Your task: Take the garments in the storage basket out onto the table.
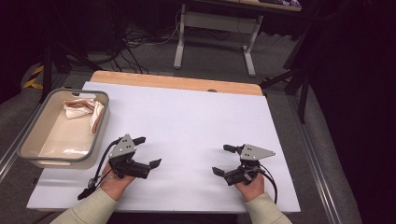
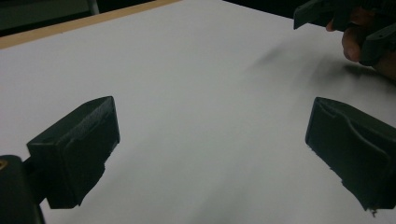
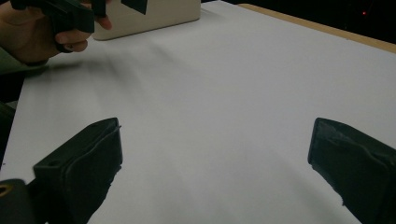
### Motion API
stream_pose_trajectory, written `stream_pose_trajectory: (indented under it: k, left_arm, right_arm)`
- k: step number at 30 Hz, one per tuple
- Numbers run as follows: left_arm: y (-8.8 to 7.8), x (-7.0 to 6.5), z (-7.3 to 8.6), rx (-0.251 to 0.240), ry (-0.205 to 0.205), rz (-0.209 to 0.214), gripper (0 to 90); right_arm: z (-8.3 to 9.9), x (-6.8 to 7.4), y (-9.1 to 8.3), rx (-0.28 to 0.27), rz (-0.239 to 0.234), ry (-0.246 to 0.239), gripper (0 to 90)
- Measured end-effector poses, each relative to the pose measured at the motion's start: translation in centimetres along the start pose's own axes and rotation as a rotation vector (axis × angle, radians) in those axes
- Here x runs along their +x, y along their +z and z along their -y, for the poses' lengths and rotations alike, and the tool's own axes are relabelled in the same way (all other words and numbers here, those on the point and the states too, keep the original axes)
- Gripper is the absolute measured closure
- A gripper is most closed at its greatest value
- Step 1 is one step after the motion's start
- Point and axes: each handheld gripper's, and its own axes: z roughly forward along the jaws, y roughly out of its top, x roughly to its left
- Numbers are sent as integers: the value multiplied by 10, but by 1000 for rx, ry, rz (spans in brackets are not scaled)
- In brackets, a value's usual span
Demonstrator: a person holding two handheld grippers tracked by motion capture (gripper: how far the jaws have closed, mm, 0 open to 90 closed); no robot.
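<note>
**Two empty grippers wait over a bare white worktop**

A person's hands come in from the bottom of the high view, each holding a black two-jaw gripper over the white worktop (image 1: pixel 187 116). The left gripper (image 1: pixel 150 151) sits at the lower left of the frame, the right gripper (image 1: pixel 224 159) at the lower centre-right, and the two are well apart with plain white surface between them. Both point inward, toward the middle of the frame.

Both sets of jaws are released and spread wide. In the left gripper view the left gripper (image 2: pixel 212 140) has only white surface showing between its jaws, and nothing is pinched. The right gripper view shows the same for the right gripper (image 3: pixel 215 158): jaws parted, nothing between them.

The nearest thing to either gripper is a pale bin (image 1: pixel 28 140) at the left edge of the high view, resting on the worktop just beside the left gripper and up-left of it. Inside, toward its far end, lies a crumpled cloth (image 1: pixel 84 109), whitish with pink-brown folds. The near part of the bin's floor is bare.

In the right gripper view the bin's wall (image 3: pixel 154 16) shows at the top, behind the other hand. A strip of wooden edge (image 1: pixel 177 83) runs along the far side of the worktop.
</note>
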Motion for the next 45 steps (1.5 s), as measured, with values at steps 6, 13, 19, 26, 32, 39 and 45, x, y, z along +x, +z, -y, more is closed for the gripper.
stream_pose_trajectory:
  k: [6,13,19,26,32,39,45]
  left_arm:
    - [-6,-1,-6,-10,1,5,38]
    - [-16,-3,-14,-10,18,2,38]
    - [-21,-4,-23,-12,37,26,32]
    - [-30,-3,-34,-18,49,26,21]
    - [-38,-1,-46,25,87,39,7]
    - [-49,7,-60,55,100,21,7]
    - [-56,17,-68,65,67,12,8]
  right_arm:
    - [0,0,1,0,-10,-2,39]
    - [0,0,2,7,-18,3,39]
    - [0,0,2,3,-31,8,28]
    - [0,-1,2,-5,-37,13,6]
    - [1,-2,2,-7,-23,9,4]
    - [1,-1,4,16,-26,9,41]
    - [2,-1,5,25,-54,14,83]
